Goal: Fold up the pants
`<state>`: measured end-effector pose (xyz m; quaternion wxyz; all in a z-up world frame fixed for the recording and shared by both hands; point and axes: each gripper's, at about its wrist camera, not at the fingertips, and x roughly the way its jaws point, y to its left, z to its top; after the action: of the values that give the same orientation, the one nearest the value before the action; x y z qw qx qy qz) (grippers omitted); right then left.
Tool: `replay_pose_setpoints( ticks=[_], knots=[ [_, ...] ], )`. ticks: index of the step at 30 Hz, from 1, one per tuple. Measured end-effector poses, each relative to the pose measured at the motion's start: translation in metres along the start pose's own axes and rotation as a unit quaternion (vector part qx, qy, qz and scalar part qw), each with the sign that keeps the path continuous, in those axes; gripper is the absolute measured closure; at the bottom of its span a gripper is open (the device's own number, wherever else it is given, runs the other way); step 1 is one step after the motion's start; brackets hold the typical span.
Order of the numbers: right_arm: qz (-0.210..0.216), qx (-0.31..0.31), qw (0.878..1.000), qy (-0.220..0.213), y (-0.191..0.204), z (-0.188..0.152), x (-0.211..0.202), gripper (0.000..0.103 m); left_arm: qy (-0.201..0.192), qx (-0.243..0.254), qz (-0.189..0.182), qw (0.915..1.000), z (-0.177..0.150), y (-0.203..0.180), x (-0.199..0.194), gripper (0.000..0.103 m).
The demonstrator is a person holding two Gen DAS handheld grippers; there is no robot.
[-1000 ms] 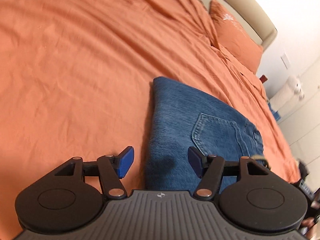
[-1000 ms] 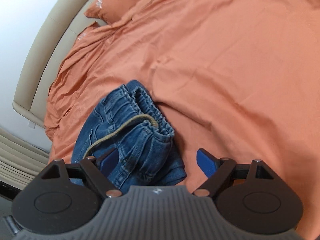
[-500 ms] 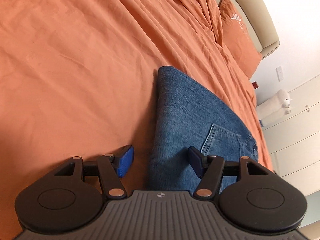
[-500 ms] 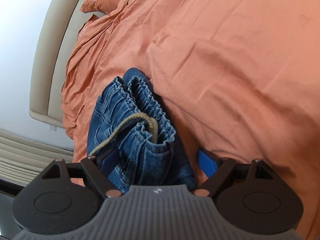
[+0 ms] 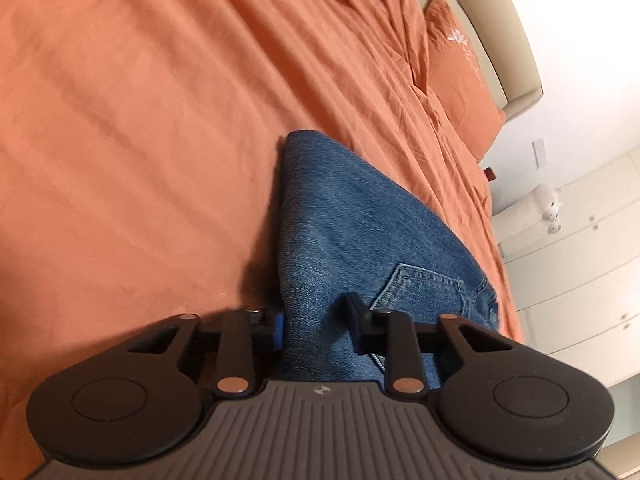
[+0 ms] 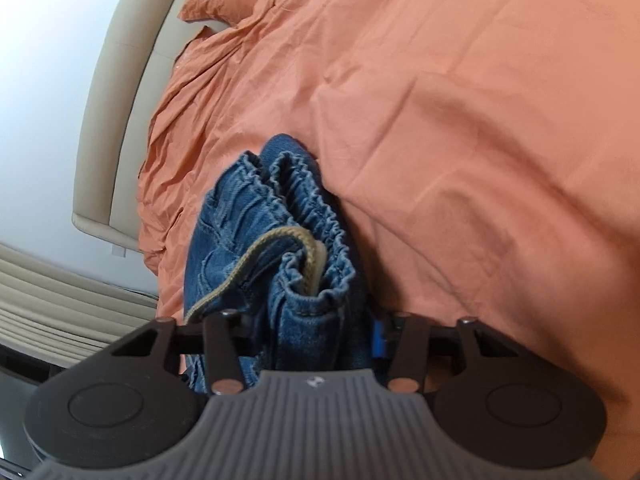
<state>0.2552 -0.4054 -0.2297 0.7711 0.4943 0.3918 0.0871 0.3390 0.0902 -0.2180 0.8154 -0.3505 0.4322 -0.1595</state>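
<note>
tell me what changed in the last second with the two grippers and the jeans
Both grippers came down closer to the folded jeans and have just been closing. The left gripper now pinches the folded edge; the right gripper clamps the bunched waistband. A second ago both stood open, straddling the denim. The jeans lie in the same place on the orange bedspread.

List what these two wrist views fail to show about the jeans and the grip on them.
- Left wrist view: the near edge of the jeans is hidden behind the left gripper.
- Right wrist view: the right gripper covers the denim under the waistband.
- Both views: the trouser legs lie out of sight.
</note>
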Motion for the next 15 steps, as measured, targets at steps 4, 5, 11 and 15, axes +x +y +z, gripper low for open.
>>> replay_pose_setpoints(
  ticks=[4,5,11,15],
  knots=[
    [0.006,-0.03,0.999,-0.01,0.01,-0.002,-0.008,0.072,-0.018,0.03,0.01,0.9993,-0.002,-0.015,-0.009,0.092],
    [0.007,-0.036,0.999,-0.013,0.013,-0.002,-0.01,0.073,-0.022,0.037,0.013,0.999,-0.003,-0.019,-0.011,0.092],
    [0.023,-0.068,0.997,-0.027,0.029,-0.004,-0.025,0.075,-0.039,0.079,0.041,0.9953,-0.004,-0.045,-0.019,0.094],
    [0.028,-0.079,0.996,-0.03,0.038,-0.006,-0.031,0.076,-0.041,0.083,0.056,0.9941,-0.003,-0.06,-0.029,0.094]
  ],
)
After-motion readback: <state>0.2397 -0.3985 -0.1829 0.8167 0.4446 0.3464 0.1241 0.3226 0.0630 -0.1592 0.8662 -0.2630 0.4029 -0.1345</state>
